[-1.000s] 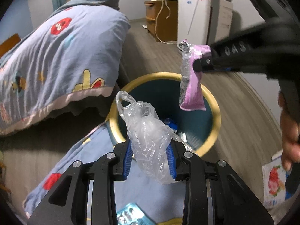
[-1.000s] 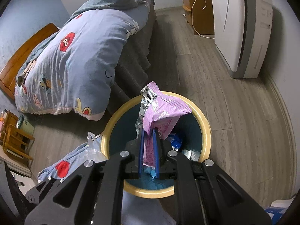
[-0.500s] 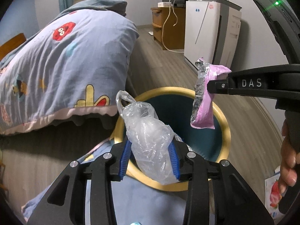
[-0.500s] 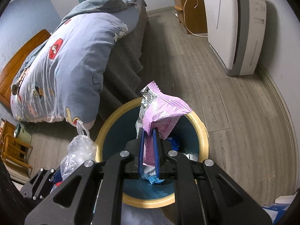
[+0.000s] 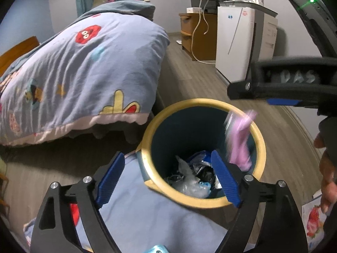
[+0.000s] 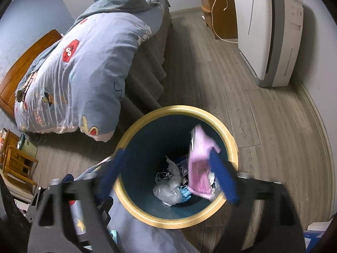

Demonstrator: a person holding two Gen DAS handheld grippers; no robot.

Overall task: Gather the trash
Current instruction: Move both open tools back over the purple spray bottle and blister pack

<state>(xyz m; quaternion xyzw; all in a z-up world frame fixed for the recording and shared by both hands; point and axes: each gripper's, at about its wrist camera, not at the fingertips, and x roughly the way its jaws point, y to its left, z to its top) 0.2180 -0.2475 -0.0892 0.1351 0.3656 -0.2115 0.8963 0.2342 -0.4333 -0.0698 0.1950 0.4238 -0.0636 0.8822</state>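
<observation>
A round bin with a yellow rim [image 5: 202,103] [image 6: 177,109] and a dark blue inside stands on the floor below both grippers. My left gripper [image 5: 166,155] hangs over its near edge, jaws opening, nothing between them. A clear plastic bag [image 5: 189,183] [image 6: 168,191] lies in the bin on other rubbish. My right gripper [image 6: 166,154] is above the bin's mouth, its jaws also opening. A pink wrapper [image 6: 200,164] [image 5: 240,139], blurred, drops free inside the bin by the right blue pad. One of the right gripper's fingers [image 5: 273,86] crosses the left wrist view.
A bed with a blue cartoon quilt [image 5: 80,67] [image 6: 80,69] overhangs left of the bin. A white appliance [image 6: 271,31] and a wooden cabinet [image 5: 195,35] stand by the far wall. Blue cloth [image 5: 137,210] lies against the bin. A hand [image 5: 328,175] and printed paper [image 5: 313,217] are at right.
Both grippers went from shut to open. The clear bag left the left jaws and lies in the bin. The pink wrapper left the right jaws and is falling in.
</observation>
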